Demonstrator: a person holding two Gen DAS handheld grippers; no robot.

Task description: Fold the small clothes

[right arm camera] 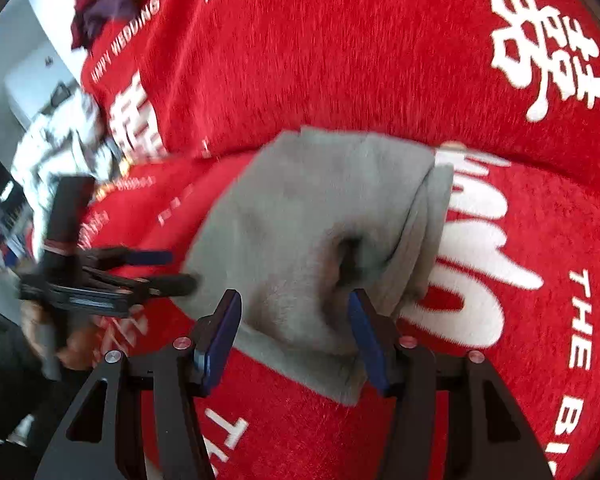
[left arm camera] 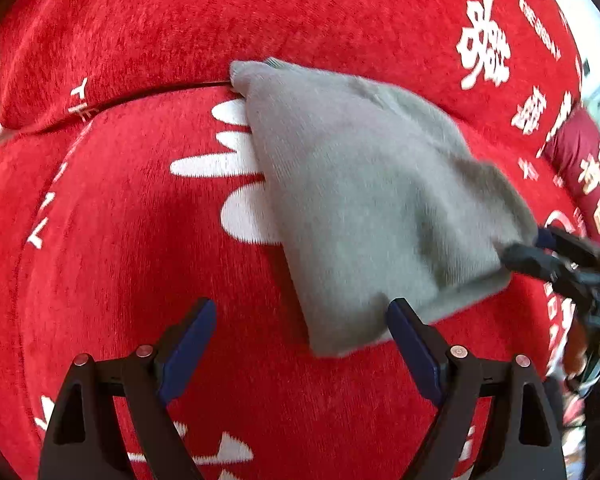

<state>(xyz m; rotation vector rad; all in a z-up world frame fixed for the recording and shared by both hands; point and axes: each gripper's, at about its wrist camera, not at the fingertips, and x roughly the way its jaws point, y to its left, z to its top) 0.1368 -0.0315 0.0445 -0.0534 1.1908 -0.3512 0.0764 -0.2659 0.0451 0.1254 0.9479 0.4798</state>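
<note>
1. On the red plush sofa seat cushion [left arm camera: 140,280] with white print, near its back edge where it meets the backrest, lies the folded grey knit garment [left arm camera: 372,200].
2. Left tongs [left arm camera: 300,344]: jaws spread apart, nothing between the pads, right finger just at the garment's near corner.
3. Right tongs [right arm camera: 296,340]: jaws spread wide around the garment's near end, not pinching it.
4. Risk: closing now may catch only the top layer, so the fold peels open when lifted.
5. Risk: plush cover may drag the knit and skew the fold.
6. Risk: both tongs work close at one end and could bump.
7. Hard to tell: garment type, layer count, and what the dark hollow in the right wrist view is.
8. Motion blur; dark purple cloth pile [right arm camera: 108,0] on the backrest is partly cut off.
</note>
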